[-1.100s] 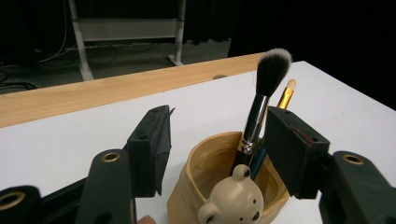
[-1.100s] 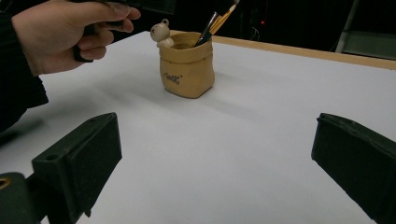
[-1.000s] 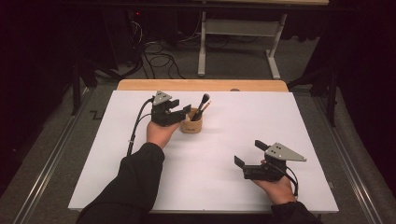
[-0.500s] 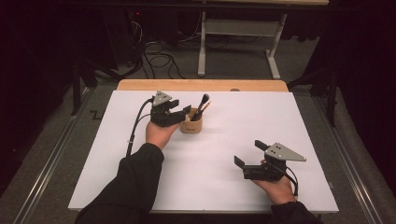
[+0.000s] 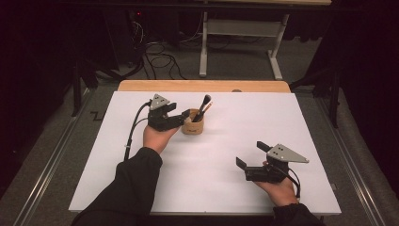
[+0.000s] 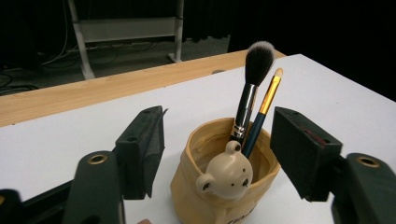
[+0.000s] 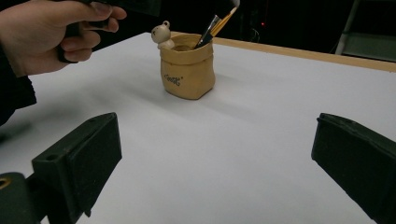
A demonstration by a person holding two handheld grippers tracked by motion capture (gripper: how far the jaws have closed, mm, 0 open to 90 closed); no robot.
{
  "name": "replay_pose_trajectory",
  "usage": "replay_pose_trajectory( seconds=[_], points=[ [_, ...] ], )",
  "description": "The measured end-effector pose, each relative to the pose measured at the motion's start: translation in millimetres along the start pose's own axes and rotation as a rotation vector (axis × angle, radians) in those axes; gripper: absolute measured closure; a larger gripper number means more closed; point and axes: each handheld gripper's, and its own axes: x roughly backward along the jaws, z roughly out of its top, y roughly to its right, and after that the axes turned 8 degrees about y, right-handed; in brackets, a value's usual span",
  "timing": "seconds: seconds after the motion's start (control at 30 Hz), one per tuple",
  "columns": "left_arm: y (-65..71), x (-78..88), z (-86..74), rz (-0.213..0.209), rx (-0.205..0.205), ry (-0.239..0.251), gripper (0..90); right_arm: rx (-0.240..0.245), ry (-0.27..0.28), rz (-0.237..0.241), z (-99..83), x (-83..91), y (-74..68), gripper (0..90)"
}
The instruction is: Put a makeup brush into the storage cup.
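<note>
High view: left hand (image 5: 157,136) levels its gripper (image 5: 184,118) at the pot (image 5: 194,126).

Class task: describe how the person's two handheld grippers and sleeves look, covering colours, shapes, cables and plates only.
Both the left gripper and right gripper are black, each with two blocky black jaws and a grey three-cornered plate on top. A black cable trails from the left one. The person wears dark long sleeves.

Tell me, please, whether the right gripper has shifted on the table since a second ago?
No. The right gripper sits at the same spot near the white table's front right corner, jaws open and empty, apart from the pot.
</note>
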Motion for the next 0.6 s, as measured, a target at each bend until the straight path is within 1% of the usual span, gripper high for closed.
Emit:
replay_pose_trajectory(
  seconds=[0.13,0.23,0.33,0.4,0.6],
  points=[
    [-2.1,6.3,-1.5,0.001,0.006,0.000,34.5,0.002,0.001,0.001,0.3,-0.2,-0.4,2.2],
    [-2.8,10.5,-2.6,0.005,0.000,-0.007,33.6,0.002,0.003,0.002,0.5,-0.2,-0.5,2.2],
    [-3.2,14.3,-4.2,0.001,0.004,-0.008,32.7,0.002,0.002,0.002,0.5,-0.5,-0.4,2.2],
    [-3.0,17.4,-6.3,0.001,0.004,-0.001,33.1,0.001,0.002,0.002,0.5,-0.5,-0.2,2.2],
    [-3.2,23.4,-13.2,-0.005,0.005,-0.013,31.3,0.001,-0.001,-0.001,0.5,-1.4,1.6,2.2]
  ],
)
